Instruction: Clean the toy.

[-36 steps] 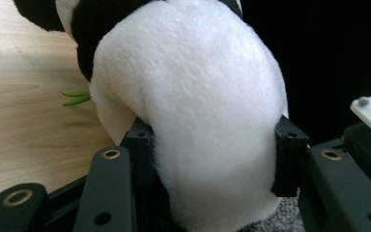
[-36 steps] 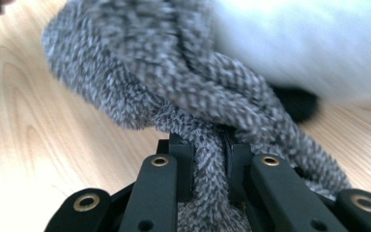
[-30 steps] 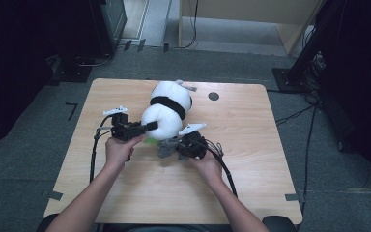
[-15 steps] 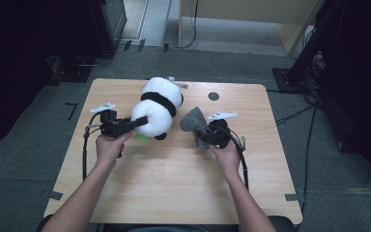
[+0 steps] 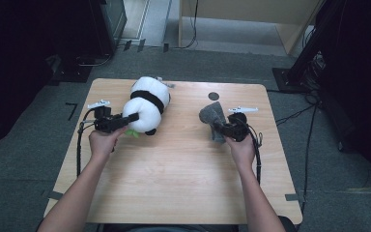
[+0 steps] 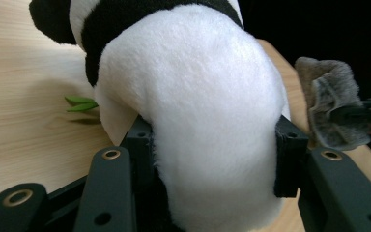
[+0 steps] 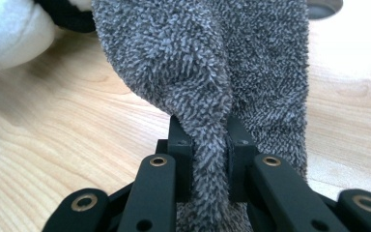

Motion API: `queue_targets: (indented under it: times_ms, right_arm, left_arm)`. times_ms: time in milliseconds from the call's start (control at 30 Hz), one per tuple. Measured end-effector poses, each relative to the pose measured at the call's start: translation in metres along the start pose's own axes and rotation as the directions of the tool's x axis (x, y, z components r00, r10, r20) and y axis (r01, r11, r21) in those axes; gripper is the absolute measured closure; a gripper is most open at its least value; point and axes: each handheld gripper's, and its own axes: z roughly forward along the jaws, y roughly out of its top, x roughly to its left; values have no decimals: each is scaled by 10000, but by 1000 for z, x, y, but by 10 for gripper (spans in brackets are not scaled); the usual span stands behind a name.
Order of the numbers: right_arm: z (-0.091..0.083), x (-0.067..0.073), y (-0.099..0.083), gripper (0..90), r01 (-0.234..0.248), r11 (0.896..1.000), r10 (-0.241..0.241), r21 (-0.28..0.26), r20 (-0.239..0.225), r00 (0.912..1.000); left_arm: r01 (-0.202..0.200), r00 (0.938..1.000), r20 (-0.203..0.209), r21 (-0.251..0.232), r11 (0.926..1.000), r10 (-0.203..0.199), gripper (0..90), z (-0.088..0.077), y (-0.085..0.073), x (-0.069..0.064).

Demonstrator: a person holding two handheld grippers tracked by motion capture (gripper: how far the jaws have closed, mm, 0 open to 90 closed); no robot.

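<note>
Presently, left of centre in the high view: plush panda [image 5: 146, 104] lying on the tabletop [image 5: 183, 164], its white rump clamped between the jaws of the left hand-held gripper [image 5: 131, 117]. Right of centre: grey fuzzy cloth [image 5: 213, 118], pinched tight in the right hand-held gripper [image 5: 221, 129], well apart from the panda.

Light wooden table [image 5: 174, 193], grey carpet floor [image 5: 24, 169], dark surroundings
</note>
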Motion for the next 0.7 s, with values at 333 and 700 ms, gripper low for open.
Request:
queue_targets:
  times_ms: [333, 700]
  right_arm:
    - [15, -20, -5, 778, -330, 9988, 315, 373, 389, 9987]
    - [34, -24, -12, 625, -148, 9975, 122, 695, 376, 9992]
  left_arm:
    - [62, 9971, -762, 61, 10000, -57, 489, 0, 1, 25]
    - [-522, 9943, -910, 320, 9981, 549, 385, 2, -3, 34]
